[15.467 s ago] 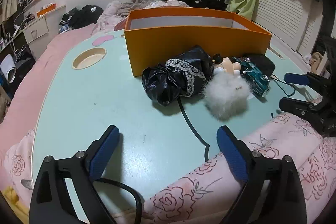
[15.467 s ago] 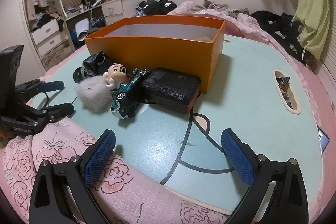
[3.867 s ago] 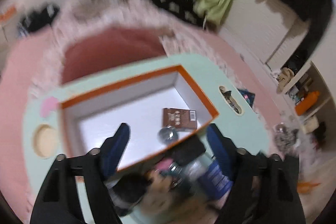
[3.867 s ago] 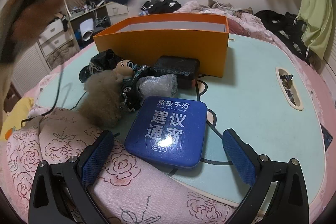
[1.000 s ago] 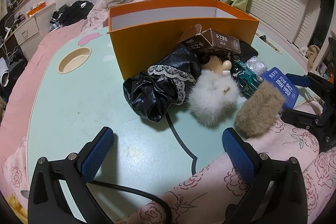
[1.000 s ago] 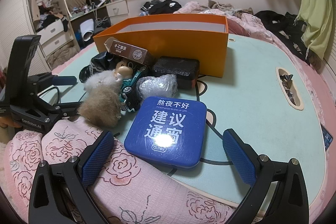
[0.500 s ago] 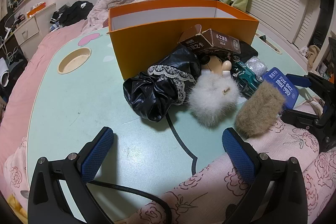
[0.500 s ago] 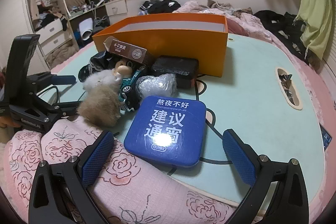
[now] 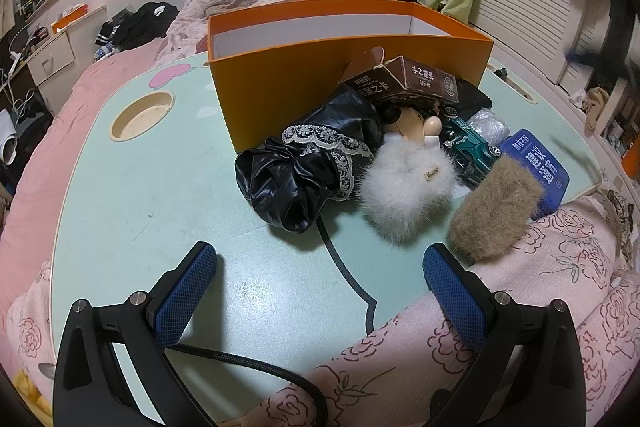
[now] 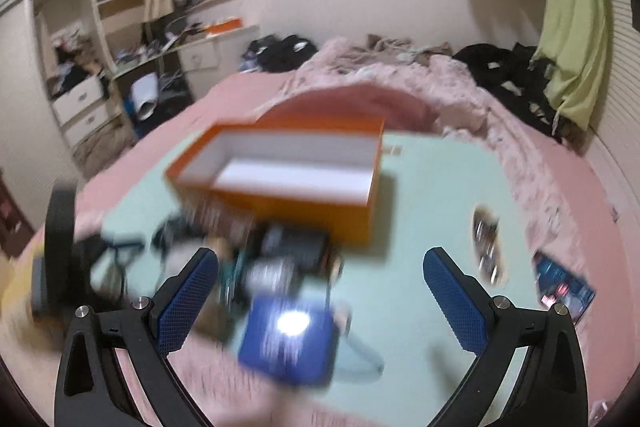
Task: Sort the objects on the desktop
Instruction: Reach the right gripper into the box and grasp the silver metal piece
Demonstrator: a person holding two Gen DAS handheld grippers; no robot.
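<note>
An open orange box [image 9: 348, 39] stands on the pale green table [image 9: 132, 195]. In front of it lies a pile: a black lace-trimmed bag [image 9: 308, 163], a brown carton [image 9: 404, 85], a white fur puff [image 9: 408, 191], a doll head [image 9: 416, 125], a green toy car [image 9: 470, 147], a brown fur piece [image 9: 496, 211] and a blue tin [image 9: 536, 167]. My left gripper [image 9: 320, 291] is open and empty, low over the near table edge. My right gripper [image 10: 320, 291] is open and empty, raised high above the table; its view is blurred, with the orange box [image 10: 288, 171] and blue tin [image 10: 288, 339] below.
A pink rose-print quilt [image 9: 520, 307] covers the near right table edge. A round cup recess [image 9: 142, 115] is at the table's left. A black cable [image 9: 256, 367] runs under my left gripper. A bed with clothes lies behind.
My right gripper has risen quickly from the table edge to high above the table, and is seen as a blur at the right of the left wrist view. The left gripper has stayed put.
</note>
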